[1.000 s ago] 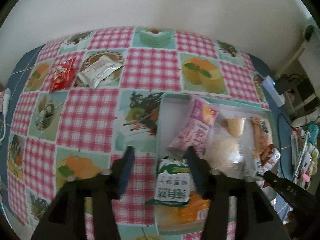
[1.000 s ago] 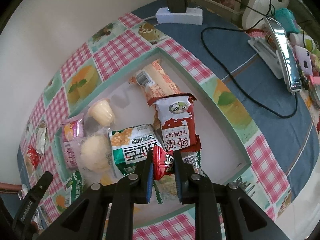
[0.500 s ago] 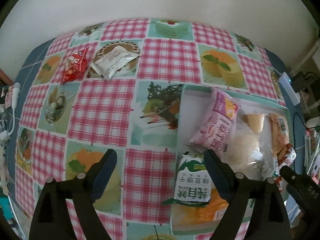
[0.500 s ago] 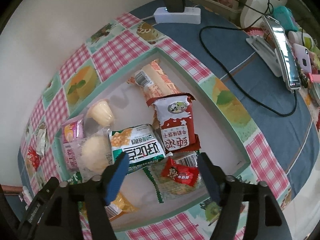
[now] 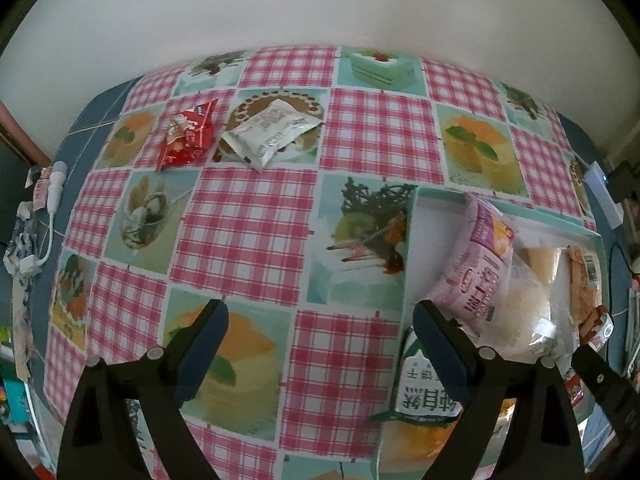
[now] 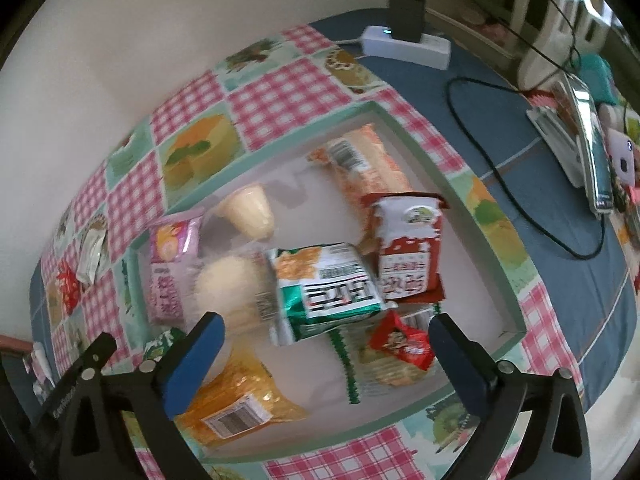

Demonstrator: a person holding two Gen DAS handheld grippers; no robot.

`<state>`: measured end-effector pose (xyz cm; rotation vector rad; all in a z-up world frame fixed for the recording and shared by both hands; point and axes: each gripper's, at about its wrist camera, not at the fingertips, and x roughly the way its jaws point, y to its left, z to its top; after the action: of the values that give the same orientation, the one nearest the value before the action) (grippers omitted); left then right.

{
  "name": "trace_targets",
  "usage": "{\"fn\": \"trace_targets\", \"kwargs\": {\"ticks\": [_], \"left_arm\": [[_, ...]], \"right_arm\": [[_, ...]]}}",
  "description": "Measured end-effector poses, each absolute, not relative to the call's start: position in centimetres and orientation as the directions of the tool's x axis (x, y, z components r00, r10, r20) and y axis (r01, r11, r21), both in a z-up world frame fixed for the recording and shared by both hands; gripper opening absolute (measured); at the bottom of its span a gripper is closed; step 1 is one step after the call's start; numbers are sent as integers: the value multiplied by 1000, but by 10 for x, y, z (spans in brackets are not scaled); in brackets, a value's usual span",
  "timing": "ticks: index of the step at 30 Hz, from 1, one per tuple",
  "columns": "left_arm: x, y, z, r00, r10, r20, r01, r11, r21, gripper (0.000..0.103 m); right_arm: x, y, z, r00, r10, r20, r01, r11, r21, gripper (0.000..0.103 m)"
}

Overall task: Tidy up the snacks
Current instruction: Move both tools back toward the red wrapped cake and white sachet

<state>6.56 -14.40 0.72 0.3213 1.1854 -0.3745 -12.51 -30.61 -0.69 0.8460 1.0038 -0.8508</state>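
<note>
Drop step finishing; two packets left outside tray.

Right gripper point(image 6: 326, 354) over tray point(image 6: 472, 208), fingers point(image 6: 198, 354) opening, released, nothing clamped; small red packet point(image 6: 402, 346) lying loose in tray beneath, on a clear biscuit pack. Left gripper point(image 5: 320, 344) over worktop point(image 5: 248, 224), just beside tray, fingers point(image 5: 202, 348) opening, nothing between. Tray crowded: pink bag point(image 5: 478, 272), green-white bag point(image 6: 328, 288), red-white carton pack point(image 6: 408, 248), others. Outside, at far edge: red packet point(image 5: 186, 136) and white packet point(image 5: 270, 132), touching. Next, likely: reach left gripper across to those two, take one at a time, pinch thin flat foil by an edge.
</note>
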Motion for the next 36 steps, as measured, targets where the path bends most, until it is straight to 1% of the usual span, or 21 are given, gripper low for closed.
{"fn": "trace_targets", "kwargs": {"ticks": [9, 14, 21, 27, 36], "left_arm": [[83, -119, 13, 383, -60, -922, 401, 910, 108, 94], [100, -90, 15, 424, 17, -906, 336, 926, 174, 94], [123, -42, 15, 435, 89, -896, 237, 949, 209, 94], [136, -2, 14, 422, 107, -900, 155, 970, 188, 94], [150, 34, 8, 394, 98, -914, 90, 985, 145, 94]], "right_arm": [[-96, -275, -1, 309, -211, -928, 837, 523, 160, 103], [-75, -257, 3, 333, -198, -922, 791, 591, 159, 103], [-50, -225, 7, 359, -184, -915, 727, 670, 150, 103], [-32, -204, 5, 367, -176, -914, 687, 713, 139, 103], [-14, -186, 2, 369, -166, -914, 650, 749, 127, 103]]}}
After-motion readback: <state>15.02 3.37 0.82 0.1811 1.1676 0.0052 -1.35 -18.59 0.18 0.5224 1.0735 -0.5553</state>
